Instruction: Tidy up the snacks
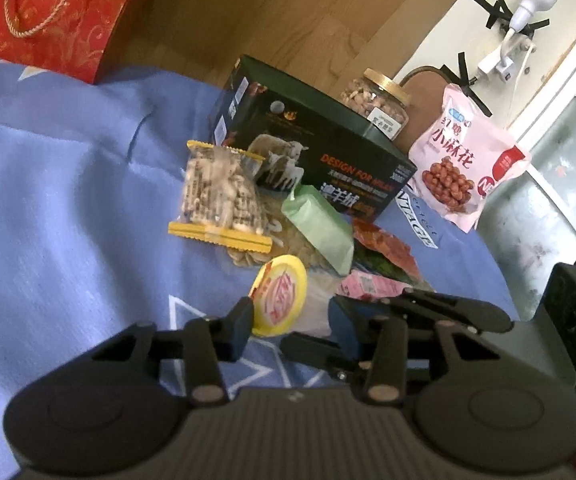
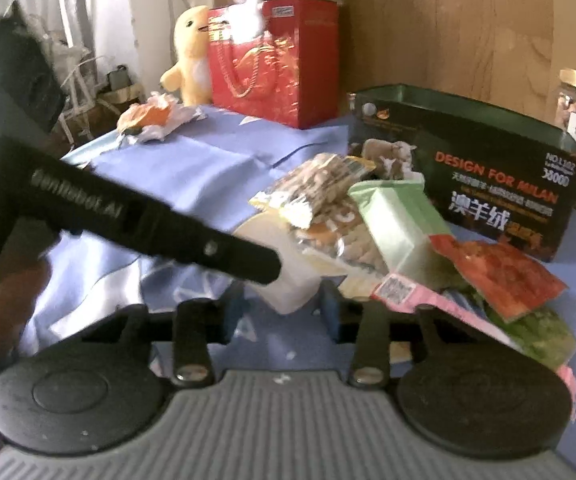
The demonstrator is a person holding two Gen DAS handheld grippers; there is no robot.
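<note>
A small cup with a yellow printed lid [image 1: 278, 296] lies on its side on the blue cloth [image 1: 68, 208]. My left gripper [image 1: 292, 324] is shut on it, one pad at the lid's rim and the other on the pale body. In the right wrist view the same cup [image 2: 288, 292] shows white between the fingers of my right gripper [image 2: 284, 308], which stand apart from its sides. A finger of the left gripper [image 2: 208, 246] crosses in front of it. Behind the cup lie a yellow-edged nut bag [image 1: 220, 196], a green pack [image 1: 320, 224], a red pack [image 1: 388, 248] and a pink pack [image 1: 368, 286].
A dark green box [image 1: 308, 136] stands behind the pile, with a gold-lidded nut jar [image 1: 376, 100] and a pink snack bag [image 1: 460, 156] beyond it. A red gift bag [image 2: 276, 64], a yellow plush toy [image 2: 190, 56] and a crumpled wrapper [image 2: 156, 116] sit at the far left.
</note>
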